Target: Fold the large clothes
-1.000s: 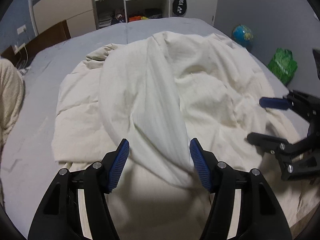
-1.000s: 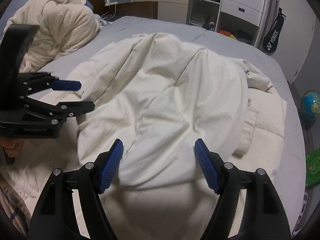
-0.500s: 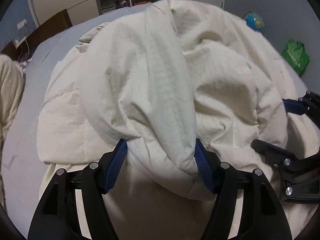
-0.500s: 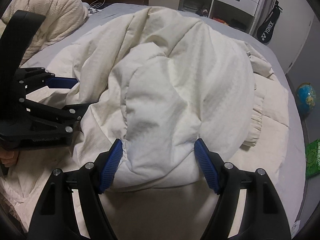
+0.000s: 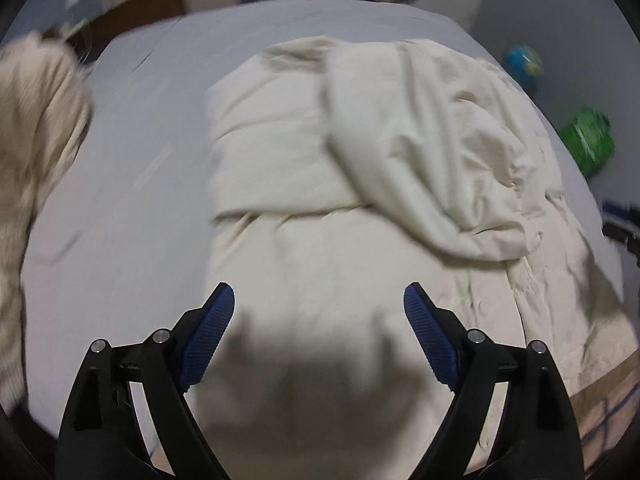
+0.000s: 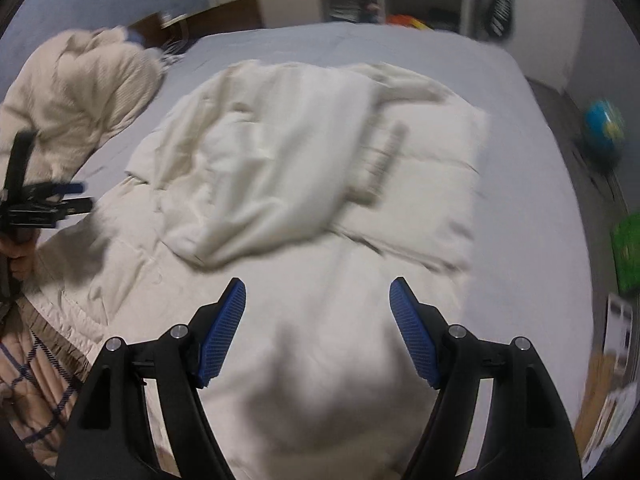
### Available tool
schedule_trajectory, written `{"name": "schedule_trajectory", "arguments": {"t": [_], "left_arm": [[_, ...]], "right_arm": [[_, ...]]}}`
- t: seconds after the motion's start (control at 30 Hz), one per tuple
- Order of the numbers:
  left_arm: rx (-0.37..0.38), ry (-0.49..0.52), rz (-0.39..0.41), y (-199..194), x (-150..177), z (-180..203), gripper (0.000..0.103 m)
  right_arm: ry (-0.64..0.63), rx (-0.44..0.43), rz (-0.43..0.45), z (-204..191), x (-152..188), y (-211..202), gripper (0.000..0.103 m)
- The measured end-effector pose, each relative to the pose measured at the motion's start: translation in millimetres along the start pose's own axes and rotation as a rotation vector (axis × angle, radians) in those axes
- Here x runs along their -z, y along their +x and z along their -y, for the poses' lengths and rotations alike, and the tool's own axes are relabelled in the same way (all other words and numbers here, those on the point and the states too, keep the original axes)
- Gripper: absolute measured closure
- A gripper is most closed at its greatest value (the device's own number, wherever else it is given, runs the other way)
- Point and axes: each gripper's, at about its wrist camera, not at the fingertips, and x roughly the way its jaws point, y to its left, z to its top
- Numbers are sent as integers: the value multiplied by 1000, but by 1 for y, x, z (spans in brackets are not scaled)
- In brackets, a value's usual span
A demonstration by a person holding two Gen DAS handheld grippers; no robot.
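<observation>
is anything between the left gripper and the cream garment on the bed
Nothing visible. The left gripper hangs open directly over the cream garment, which lies on the grey bed. The right gripper is open too, off to the side.

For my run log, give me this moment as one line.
left claw: open, empty | right claw: open, empty | cream garment: flap folded over, on grey bed

The right gripper [image 6: 318,304] hangs over a cream quilt [image 6: 304,184] with its blue-padded jaws spread wide and nothing between them. The quilt lies on a grey bed [image 6: 532,184], a rumpled fold heaped on its middle. At the left edge the left gripper [image 6: 82,194] shows, blurred, held by a hand [image 6: 18,248]. A cream blanket [image 6: 76,92] is piled beyond it. A globe [image 6: 604,128] sits on the floor at right.
</observation>
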Motion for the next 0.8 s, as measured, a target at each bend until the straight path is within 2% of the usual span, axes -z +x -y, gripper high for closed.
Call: {"name": "schedule_trajectory", "arguments": {"t": [0.17,0.27,0.33,0.5,0.7,0.8], "left_arm": [[-30,-51,-18,-21,15,-27,20],[-26,-68,-58,-24,31,-38,21],[-19,-65,-83,-22,38,-43,24],[43,-78,-167,-10,49,-48,45],[51,-96,-218,-4,51,-50,53],[69,-104,-233,-4,52,-52,56]], "right_arm": [[164,-19,-71,46,30,-11,32],[260,-46,-100,66,45,-14,32],[314,-82,-114,75,50,-13,32],[424,-211,-202,86,63,2,32],[504,-302,-274,93,79,18,32],[509,-306,-318,95,85,24,32]]}}
